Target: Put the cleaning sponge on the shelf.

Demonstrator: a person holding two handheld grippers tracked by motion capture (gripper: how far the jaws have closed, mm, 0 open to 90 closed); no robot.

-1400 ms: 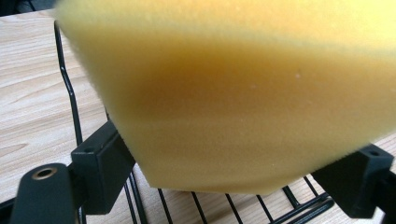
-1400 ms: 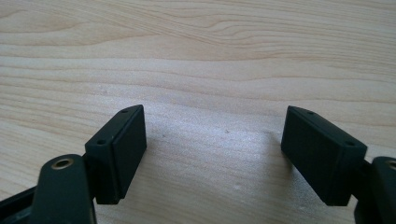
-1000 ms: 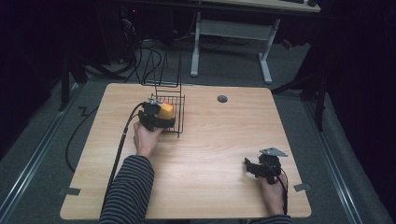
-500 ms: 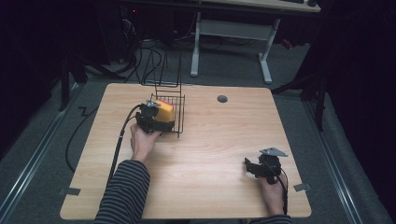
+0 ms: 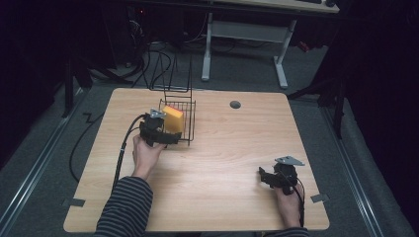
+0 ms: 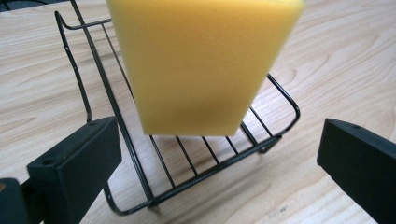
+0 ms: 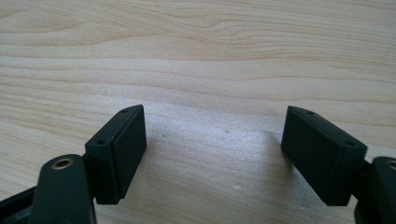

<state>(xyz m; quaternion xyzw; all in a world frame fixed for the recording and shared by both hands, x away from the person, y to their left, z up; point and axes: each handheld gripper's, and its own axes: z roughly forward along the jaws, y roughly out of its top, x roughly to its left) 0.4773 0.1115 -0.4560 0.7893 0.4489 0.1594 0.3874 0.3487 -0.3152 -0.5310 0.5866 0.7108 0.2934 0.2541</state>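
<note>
A yellow sponge [image 5: 173, 118] [image 6: 201, 65] stands on edge inside a small black wire basket [image 5: 191, 129] [image 6: 187, 161] at the table's back left. My left gripper [image 5: 171, 138] [image 6: 219, 137] is just in front of the basket, open. Its jaws have just been opening, and they stand wide on either side of the sponge's lower end without touching it. My right gripper [image 5: 263, 176] [image 7: 215, 123] rests open low over bare wood near the front right, with nothing between its jaws.
The basket's tall wire handle [image 5: 175, 74] rises over the table's back edge. A round cable hole [image 5: 235, 104] sits at the back centre of the wooden table [image 5: 227, 148]. A black cable [image 5: 121, 153] trails from the left gripper off the left side.
The left gripper has drawn back a little from the basket, toward the person. The sponge stays standing in the basket. The right hand has not moved.
</note>
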